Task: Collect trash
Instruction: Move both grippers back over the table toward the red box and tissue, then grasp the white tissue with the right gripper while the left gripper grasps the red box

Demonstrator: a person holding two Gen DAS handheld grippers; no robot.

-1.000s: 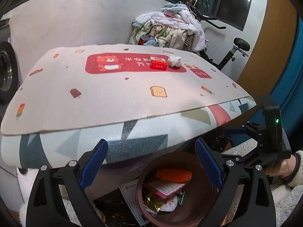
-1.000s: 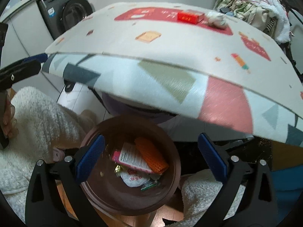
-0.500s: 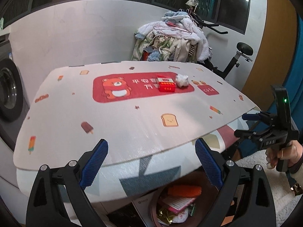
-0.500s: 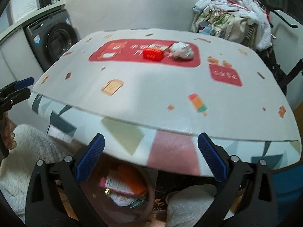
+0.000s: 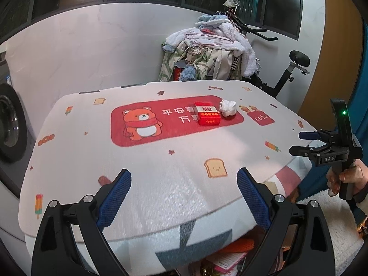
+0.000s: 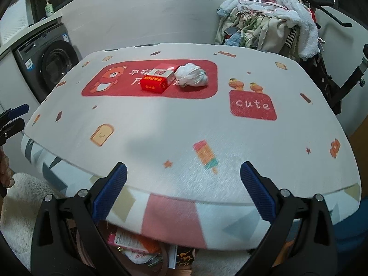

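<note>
Trash bin (image 6: 161, 262) mostly hidden by table (image 6: 184, 138).

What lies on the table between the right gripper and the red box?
Nothing stands there: in the right wrist view only the printed mat runs from the right gripper to the red box.

Both my wrist cameras look forward from the near edge over the cartoon-printed white tabletop (image 5: 184, 184), sharing the small red cardboard box (image 5: 208, 116) (image 6: 156, 81) far across it.

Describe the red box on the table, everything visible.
The red box is a small rectangular carton, apparently cardboard, lying flat on the mat's red bear panel. Its near end is red with gold print; the top is white and red with a code-like mark. The crumpled white tissue sits against its right side. No gripper touches it.
</note>
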